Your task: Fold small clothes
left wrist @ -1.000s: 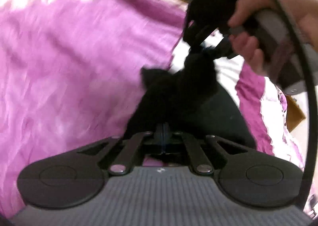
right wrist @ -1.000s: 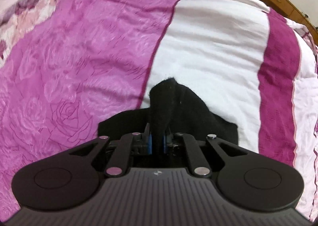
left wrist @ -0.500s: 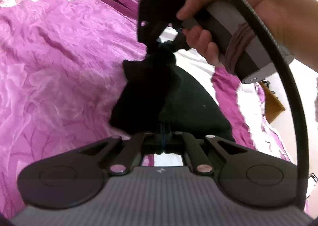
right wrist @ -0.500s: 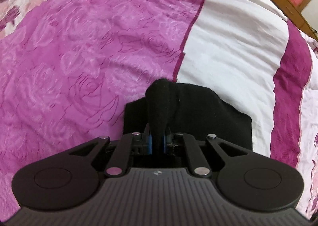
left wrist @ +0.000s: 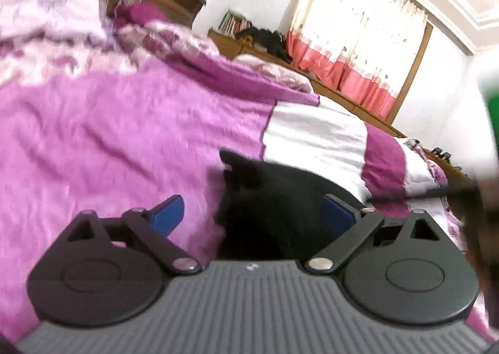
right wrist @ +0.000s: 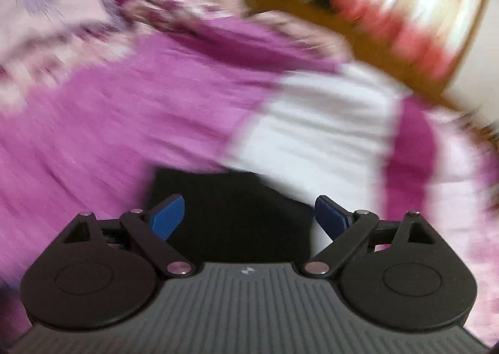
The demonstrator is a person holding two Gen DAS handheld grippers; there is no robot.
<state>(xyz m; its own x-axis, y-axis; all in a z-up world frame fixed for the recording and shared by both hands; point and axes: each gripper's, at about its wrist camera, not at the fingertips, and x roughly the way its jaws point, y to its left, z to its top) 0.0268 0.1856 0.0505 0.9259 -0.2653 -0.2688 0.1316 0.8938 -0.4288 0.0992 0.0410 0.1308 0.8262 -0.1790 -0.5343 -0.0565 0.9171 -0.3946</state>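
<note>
A small black garment lies folded on the bed, across the border of the purple and white stripes. It also shows in the right wrist view as a flat dark rectangle. My left gripper is open and empty, its blue pads spread wide just above the garment's near edge. My right gripper is open and empty too, its blue pads spread on either side of the garment. Both views are motion-blurred.
The bedspread is purple with white and magenta stripes. A pale floral pillow lies at the far left. A wooden headboard, a bookshelf and pink curtains stand behind the bed.
Both grippers have opened and let go of the black garment, which now lies on the bed. Both have tilted up and pulled back, so the room shows.
</note>
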